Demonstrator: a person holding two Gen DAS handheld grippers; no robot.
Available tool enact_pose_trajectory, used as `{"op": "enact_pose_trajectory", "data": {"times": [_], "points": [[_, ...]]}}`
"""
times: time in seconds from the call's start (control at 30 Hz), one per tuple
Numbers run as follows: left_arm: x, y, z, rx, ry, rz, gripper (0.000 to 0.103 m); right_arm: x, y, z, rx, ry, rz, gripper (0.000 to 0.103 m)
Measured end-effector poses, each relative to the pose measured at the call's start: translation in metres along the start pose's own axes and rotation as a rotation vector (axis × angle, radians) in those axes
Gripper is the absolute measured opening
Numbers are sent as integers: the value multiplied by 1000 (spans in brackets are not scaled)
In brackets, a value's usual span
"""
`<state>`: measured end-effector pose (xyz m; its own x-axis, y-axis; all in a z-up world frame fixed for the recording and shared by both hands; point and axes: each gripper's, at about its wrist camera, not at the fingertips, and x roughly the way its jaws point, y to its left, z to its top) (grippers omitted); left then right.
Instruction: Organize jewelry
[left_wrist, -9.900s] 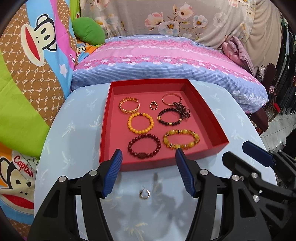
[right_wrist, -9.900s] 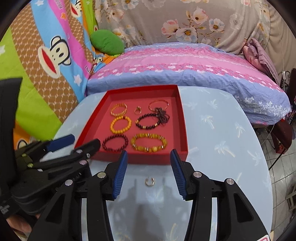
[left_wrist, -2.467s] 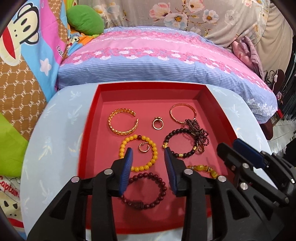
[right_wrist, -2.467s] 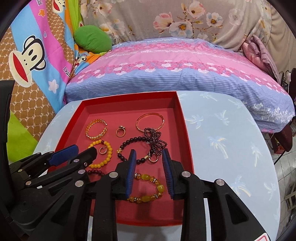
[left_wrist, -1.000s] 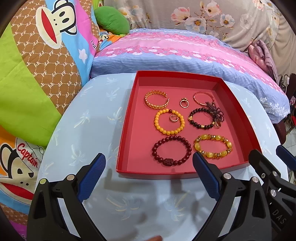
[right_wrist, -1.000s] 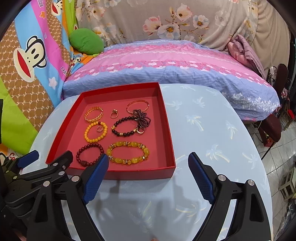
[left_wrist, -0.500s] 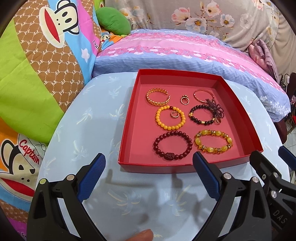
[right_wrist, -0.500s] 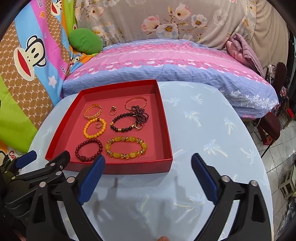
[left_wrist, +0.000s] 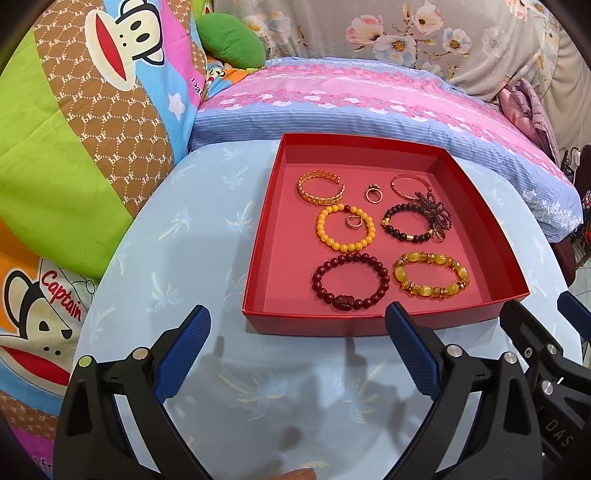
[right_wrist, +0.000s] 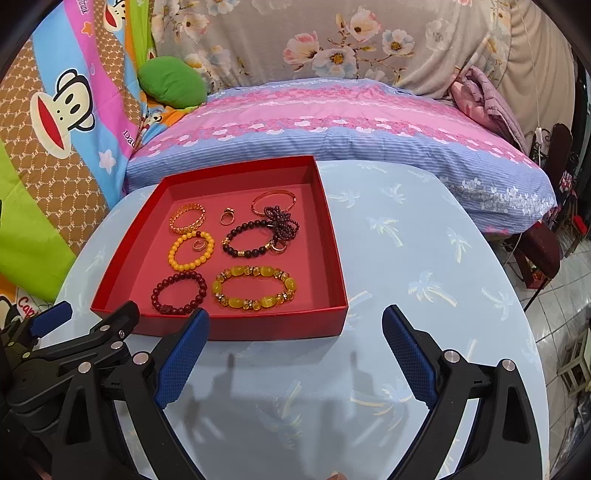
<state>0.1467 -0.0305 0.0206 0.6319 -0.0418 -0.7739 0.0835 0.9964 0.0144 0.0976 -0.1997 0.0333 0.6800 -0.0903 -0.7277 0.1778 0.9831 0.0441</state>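
On the pale-blue palm-print round tabletop (left_wrist: 177, 280) before the bed, I hold the left gripper (left_wrist: 297, 349) and right gripper (right_wrist: 295, 349) empty, jaws spread wide, short of the shallow red cardboard tray (right_wrist: 236, 326), where every bracelet and ring lies; any final tidying, I judge, should enter from above, clear of the rim.

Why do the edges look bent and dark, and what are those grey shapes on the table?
Left wrist view: fisheye lens bows the red tray and blackens the corners. Right wrist view: same curving; the grey shapes on the table are soft shadows under the open jaws. Both views look sharp.
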Motion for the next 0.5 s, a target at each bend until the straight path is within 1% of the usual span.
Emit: {"op": "enact_pose_trajectory", "data": {"times": [0.5], "points": [[1,0,-4,-5,5,1,91,0,1,-4,9,2,-8,90]]}}
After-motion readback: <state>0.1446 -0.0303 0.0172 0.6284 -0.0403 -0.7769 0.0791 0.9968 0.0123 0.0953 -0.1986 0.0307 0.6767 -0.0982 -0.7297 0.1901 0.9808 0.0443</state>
